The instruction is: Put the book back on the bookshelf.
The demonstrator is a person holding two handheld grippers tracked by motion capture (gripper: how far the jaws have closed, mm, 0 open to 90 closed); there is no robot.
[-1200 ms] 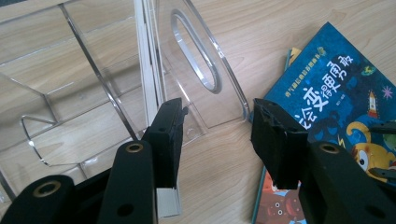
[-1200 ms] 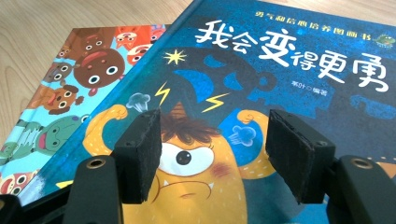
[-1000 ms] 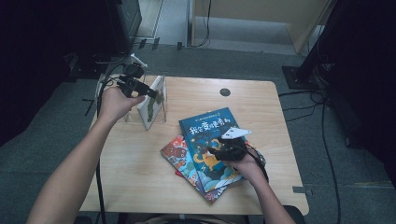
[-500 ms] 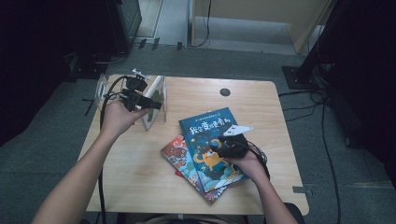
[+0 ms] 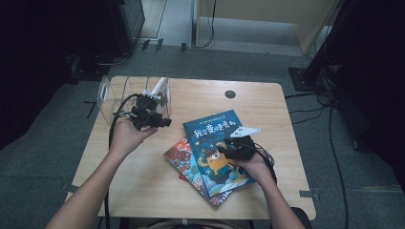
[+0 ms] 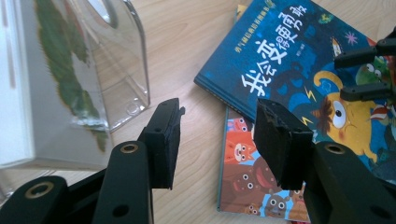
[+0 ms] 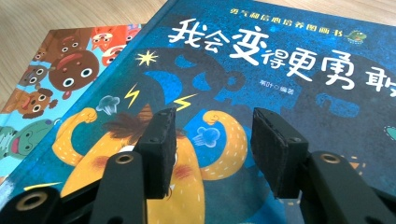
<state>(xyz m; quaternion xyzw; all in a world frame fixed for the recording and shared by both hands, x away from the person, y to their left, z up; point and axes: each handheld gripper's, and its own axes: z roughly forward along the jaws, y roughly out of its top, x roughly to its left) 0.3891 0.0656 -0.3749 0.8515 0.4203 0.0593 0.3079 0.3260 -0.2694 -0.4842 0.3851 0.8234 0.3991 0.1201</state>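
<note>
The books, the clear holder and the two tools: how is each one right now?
Blue picture book: closed, lying on top.
Orange picture book: closed, underneath, partly covered.
Clear plastic book holder: upright, one white book inside.
Left tool: open, empty.
Right tool: open over blue book, jaws just closing.

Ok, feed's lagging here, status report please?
Left gripper open, empty. Right gripper closing over blue book, nothing between jaws. Clear rack beside left.

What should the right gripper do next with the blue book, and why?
Probably lower the right gripper to the near edge of the blue book and grip it. Its jaws have just been closing, with nothing between them, over the cover; the book lies atop the stack.
</note>
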